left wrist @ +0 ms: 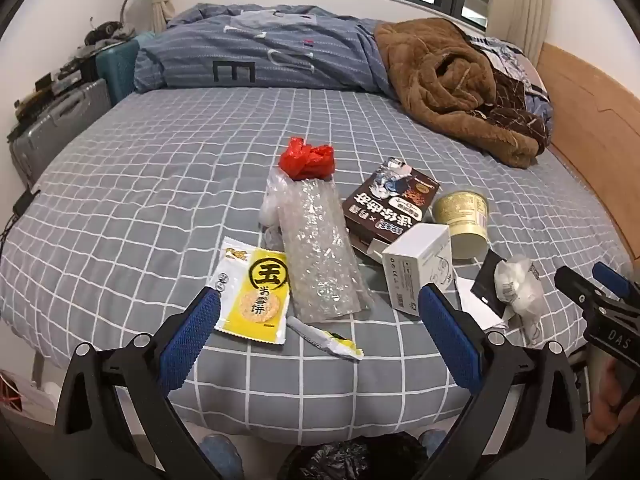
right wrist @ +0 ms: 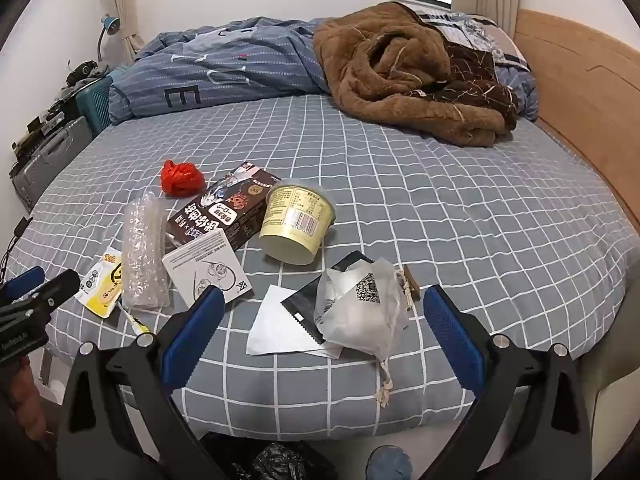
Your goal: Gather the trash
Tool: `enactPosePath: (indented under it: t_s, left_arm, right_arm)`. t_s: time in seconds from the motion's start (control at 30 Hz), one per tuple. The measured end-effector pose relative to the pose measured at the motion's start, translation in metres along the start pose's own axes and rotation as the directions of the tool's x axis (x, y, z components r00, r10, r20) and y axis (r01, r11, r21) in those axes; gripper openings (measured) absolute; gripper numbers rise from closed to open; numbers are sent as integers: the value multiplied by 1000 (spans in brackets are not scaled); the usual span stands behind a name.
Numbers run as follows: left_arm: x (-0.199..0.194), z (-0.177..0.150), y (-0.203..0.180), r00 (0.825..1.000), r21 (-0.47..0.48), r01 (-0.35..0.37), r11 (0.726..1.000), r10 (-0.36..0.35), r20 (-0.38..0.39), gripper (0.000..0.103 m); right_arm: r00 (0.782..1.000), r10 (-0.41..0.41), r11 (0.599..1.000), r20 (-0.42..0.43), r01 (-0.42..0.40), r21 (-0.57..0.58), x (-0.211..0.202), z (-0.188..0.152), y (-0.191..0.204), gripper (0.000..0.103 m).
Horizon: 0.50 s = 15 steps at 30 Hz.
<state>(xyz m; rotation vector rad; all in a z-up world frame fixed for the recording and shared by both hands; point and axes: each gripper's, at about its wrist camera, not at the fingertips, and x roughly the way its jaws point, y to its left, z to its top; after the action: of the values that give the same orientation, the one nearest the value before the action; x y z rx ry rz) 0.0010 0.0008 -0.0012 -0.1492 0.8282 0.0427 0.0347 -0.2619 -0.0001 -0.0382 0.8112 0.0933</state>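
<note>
you're facing the bed (left wrist: 120, 200), its grey checked sheet carrying everything. at its far side lie the blue striped duvet (left wrist: 260, 52) and the brown fleece blanket (right wrist: 392, 76). the trash sits in a loose cluster near your edge: a dark brown snack box (right wrist: 224, 216), with a cream tub (right wrist: 296, 220) on its side just to the right of it, a bubble wrap sleeve (left wrist: 320, 248), a white carton (left wrist: 416, 268), a white drawstring pouch (right wrist: 360, 312) lying over a black packet (right wrist: 316, 300) and a white sheet of paper (right wrist: 276, 328), a yellow rice cracker wrapper (left wrist: 256, 296), and a crumpled red plastic bag (left wrist: 308, 160) at the far end of the bubble wrap. only your left wrist view shows the small torn yellow-and-white wrapper strip (left wrist: 328, 340) clearly; only your right wrist view shows the pouch's printed code and cord. your left gripper (left wrist: 320, 308) hovers wide open over the bubble wrap's near end, nothing between its fingers. your right gripper (right wrist: 320, 308) is likewise spread wide above the pouch, empty. a black bin bag (left wrist: 340, 460) shows below the bed's edge.
</note>
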Motion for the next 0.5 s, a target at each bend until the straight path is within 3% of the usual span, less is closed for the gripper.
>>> enactPosePath:
  t_s: [0.2, 0.5]
  left_arm:
    - [8, 5, -9, 999, 16, -28, 999, 28, -28, 97]
    - [8, -1, -5, 1000, 19, -31, 999, 31, -7, 97]
  right_arm:
    - [999, -19, 1000, -29, 19, -12, 5, 1, 2, 96]
    - [1000, -13, 1000, -21, 13, -7, 6, 9, 1, 96]
